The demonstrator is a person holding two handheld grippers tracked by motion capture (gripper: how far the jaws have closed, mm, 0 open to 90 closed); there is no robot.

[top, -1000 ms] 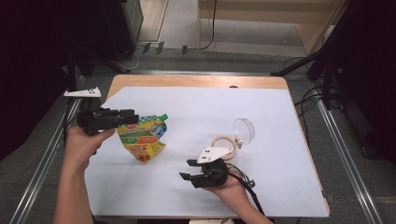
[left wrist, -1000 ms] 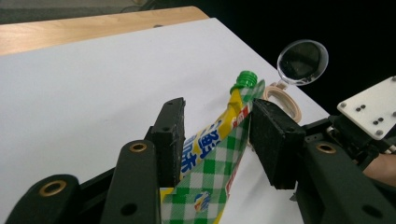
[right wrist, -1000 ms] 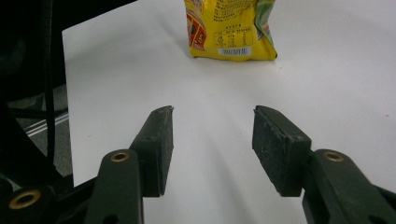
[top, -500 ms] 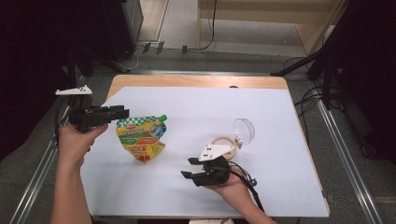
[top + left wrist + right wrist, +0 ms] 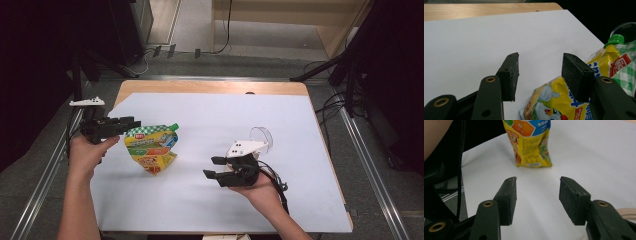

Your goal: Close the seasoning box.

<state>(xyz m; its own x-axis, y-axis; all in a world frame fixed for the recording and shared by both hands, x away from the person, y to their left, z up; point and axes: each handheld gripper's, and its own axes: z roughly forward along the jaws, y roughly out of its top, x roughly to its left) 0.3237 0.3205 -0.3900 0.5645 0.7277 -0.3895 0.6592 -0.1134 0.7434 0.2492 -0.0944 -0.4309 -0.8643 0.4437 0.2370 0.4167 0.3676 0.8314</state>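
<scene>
A yellow snack pouch [image 5: 150,147] with a green screw cap [image 5: 173,126] lies on the white sheet [image 5: 210,115], left of centre. My left gripper [image 5: 136,121] hovers at the pouch's upper left corner. Its jaws have just been opening and stand open with nothing between them. In the left gripper view [image 5: 540,65] the pouch [image 5: 614,62] lies under and beyond the right-hand jaw, cap [image 5: 616,38] farther off. My right gripper [image 5: 211,167] is open and empty, right of the pouch and pointing toward it. In the right gripper view [image 5: 537,185] the pouch's bottom edge [image 5: 531,142] lies ahead.
A clear glass cup [image 5: 262,137] lies on its side behind my right gripper. A beige tape roll's edge [image 5: 626,212] shows beside the right-hand jaw. The sheet covers a wooden table [image 5: 210,87]; dark floor, metal rails and cables surround it.
My left gripper has drawn back left from the pouch's top corner and its jaws stand wider. The right gripper has lifted a little. The pouch lies where it was.
</scene>
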